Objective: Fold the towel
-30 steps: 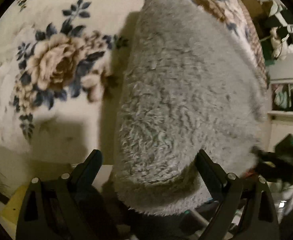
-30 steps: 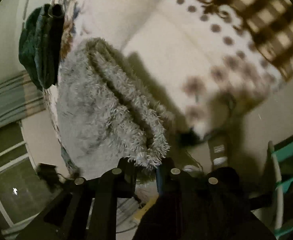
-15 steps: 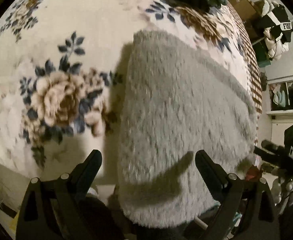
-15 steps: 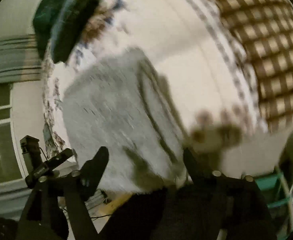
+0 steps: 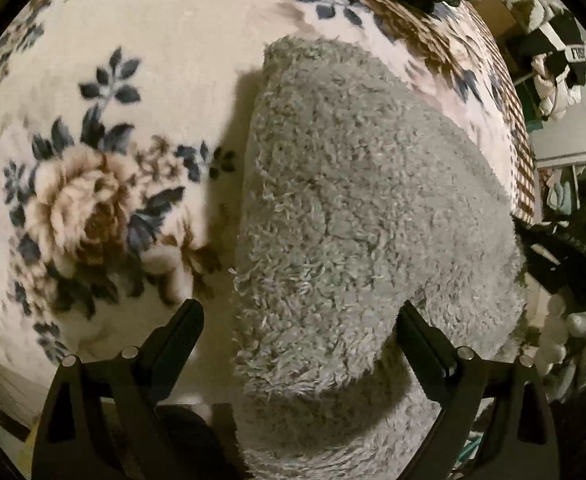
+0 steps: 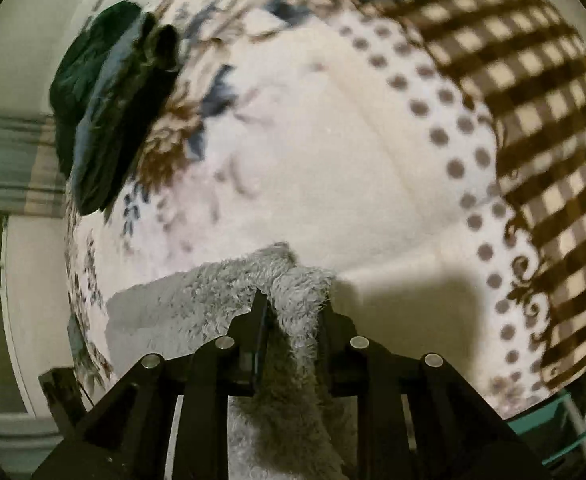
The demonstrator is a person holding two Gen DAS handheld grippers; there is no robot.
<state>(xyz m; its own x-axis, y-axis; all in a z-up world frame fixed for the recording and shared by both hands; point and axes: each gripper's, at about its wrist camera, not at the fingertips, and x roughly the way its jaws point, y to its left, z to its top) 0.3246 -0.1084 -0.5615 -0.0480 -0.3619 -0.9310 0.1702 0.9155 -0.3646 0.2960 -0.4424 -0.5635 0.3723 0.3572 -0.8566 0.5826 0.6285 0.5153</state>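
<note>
A fluffy grey towel [image 5: 357, 208] lies folded on a cream blanket with a flower print [image 5: 93, 208]. Its near end hangs over the bed edge toward the camera. My left gripper [image 5: 299, 320] is open, with one finger on each side of the towel's near end and neither pad pressing on it. In the right wrist view, my right gripper [image 6: 293, 308] is shut on a bunched edge of the grey towel [image 6: 213, 292]. Towel pile shows between its fingers [image 6: 259, 312] and trails down under them.
A stack of dark green and blue cloths [image 6: 105, 112] lies at the far side of the bed. A brown checked cover [image 6: 525, 80] fills the right side. Shelves with piled clothes [image 5: 561, 60] stand beyond the bed. A dark device [image 5: 553, 248] sits at the towel's right edge.
The right gripper was shut on the towel, opened half a second ago, and is now shut on the towel's edge closer in. The left gripper stayed open.
</note>
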